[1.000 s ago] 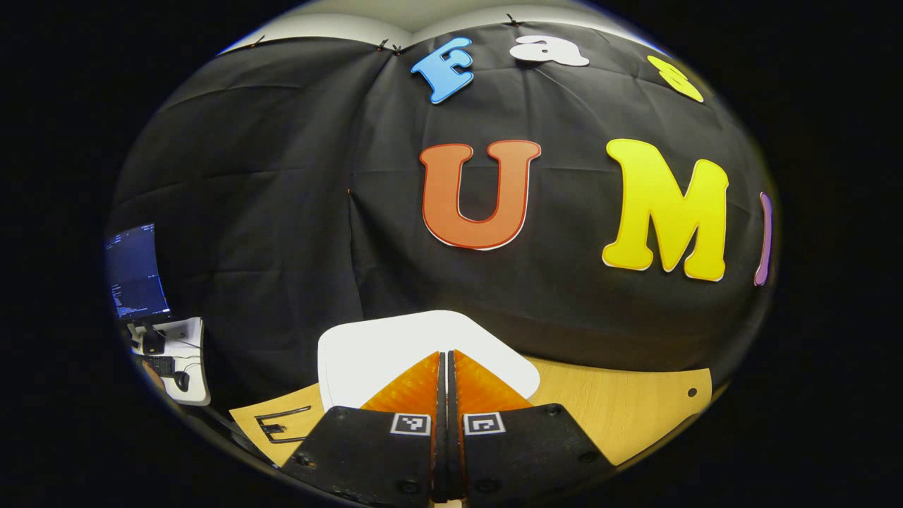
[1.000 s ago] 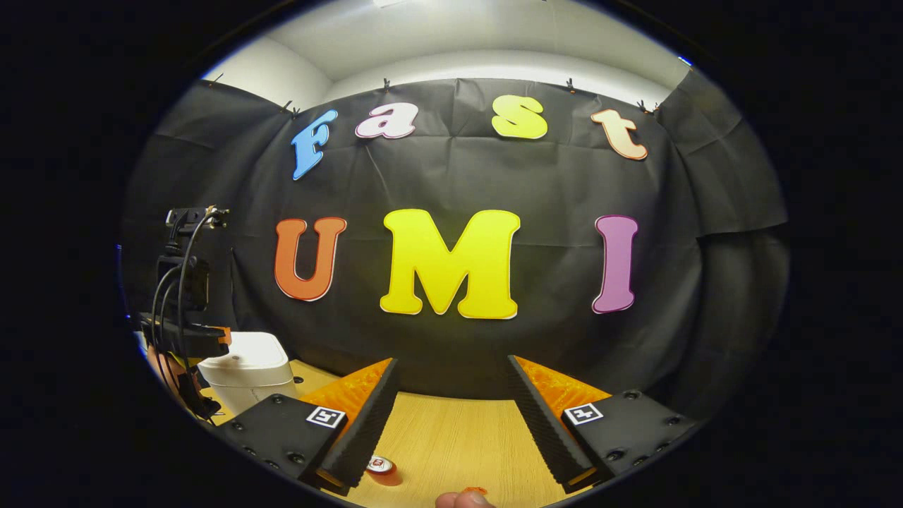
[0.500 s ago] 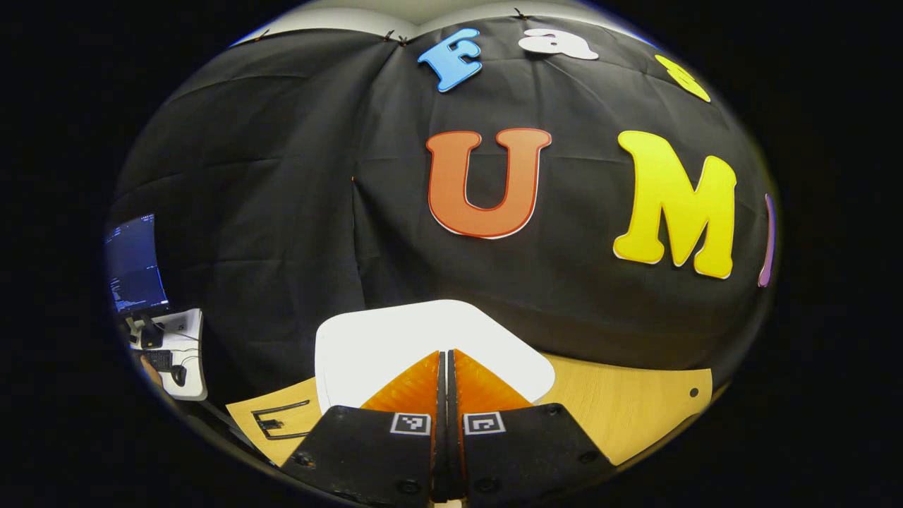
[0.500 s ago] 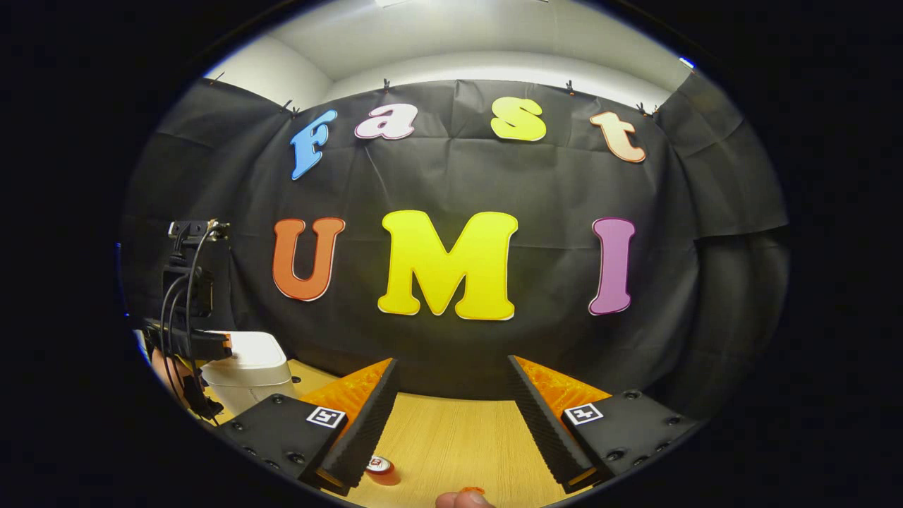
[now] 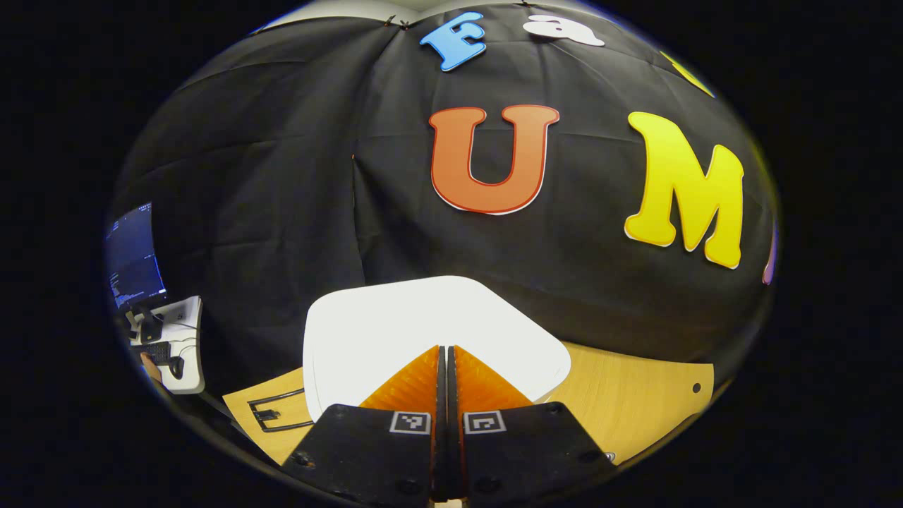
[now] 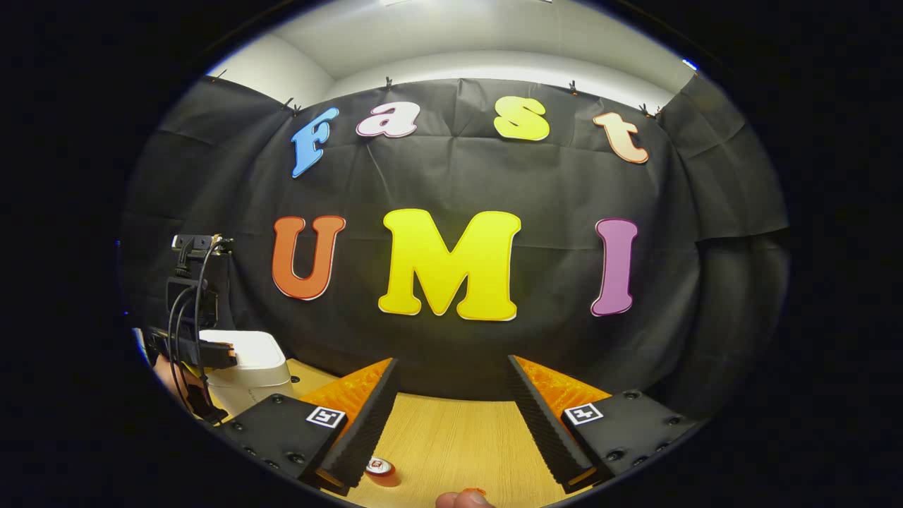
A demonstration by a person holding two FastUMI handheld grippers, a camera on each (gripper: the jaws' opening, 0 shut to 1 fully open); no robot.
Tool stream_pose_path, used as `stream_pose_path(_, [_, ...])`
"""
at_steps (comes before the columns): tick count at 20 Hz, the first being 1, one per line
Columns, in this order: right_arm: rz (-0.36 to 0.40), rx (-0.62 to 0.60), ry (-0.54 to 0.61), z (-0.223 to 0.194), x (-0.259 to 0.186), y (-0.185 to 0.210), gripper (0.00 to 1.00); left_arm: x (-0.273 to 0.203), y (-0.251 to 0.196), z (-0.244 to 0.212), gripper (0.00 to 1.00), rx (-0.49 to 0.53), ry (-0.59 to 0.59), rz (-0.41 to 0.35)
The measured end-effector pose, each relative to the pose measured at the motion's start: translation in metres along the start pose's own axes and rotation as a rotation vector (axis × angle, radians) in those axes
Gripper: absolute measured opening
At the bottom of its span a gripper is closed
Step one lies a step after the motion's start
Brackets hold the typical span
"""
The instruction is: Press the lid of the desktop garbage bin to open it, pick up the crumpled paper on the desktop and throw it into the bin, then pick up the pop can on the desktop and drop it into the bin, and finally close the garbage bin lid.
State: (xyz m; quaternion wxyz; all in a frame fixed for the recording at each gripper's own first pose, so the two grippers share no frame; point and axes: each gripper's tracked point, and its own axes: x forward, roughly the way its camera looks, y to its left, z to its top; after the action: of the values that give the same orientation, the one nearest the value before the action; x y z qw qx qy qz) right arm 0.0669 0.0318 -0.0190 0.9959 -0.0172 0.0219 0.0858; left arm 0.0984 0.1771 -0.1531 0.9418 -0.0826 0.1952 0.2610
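Observation:
The white garbage bin (image 5: 395,324) stands with its lid down, right in front of my left gripper (image 5: 446,348). That gripper is shut with nothing between its fingers, and its tips hover over the near part of the lid; whether they touch it I cannot tell. In the right gripper view the same bin (image 6: 254,356) stands at the far left, with the left gripper (image 6: 224,347) on top of it, held by a hand. My right gripper (image 6: 451,363) is open above the wooden table (image 6: 458,437). The pop can (image 6: 381,466) lies under its left finger.
Beyond the booth's left edge are a monitor (image 5: 134,261) and a small desk (image 5: 180,346). A black bracket mark (image 5: 271,416) is on the table left of the bin. A fingertip (image 6: 462,500) pokes in at the bottom of the right gripper view.
My left gripper has dropped lower and closer to the bin lid, which looks larger now. The right gripper has stayed still and open.

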Motion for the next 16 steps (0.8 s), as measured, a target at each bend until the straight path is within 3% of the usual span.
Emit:
stream_pose_path(8, [-0.021, 0.006, -0.03, 0.01, 0.001, -0.007, 0.96, -0.024, -0.009, 0.053, 0.03, 0.074, -0.179, -0.012])
stream_pose_path(11, [-0.023, 0.008, -0.032, 0.009, -0.003, -0.008, 0.96, -0.034, -0.02, 0.072, 0.15, 0.119, -0.243, -0.06])
stream_pose_path(15, [-0.042, 0.023, -0.042, 0.012, -0.009, -0.018, 0.96, -0.047, -0.028, 0.079, 0.24, 0.142, -0.258, -0.102])
stream_pose_path(16, [-0.047, 0.026, -0.042, 0.012, -0.01, -0.021, 0.96, -0.052, -0.03, 0.083, 0.35, 0.147, -0.266, -0.112])
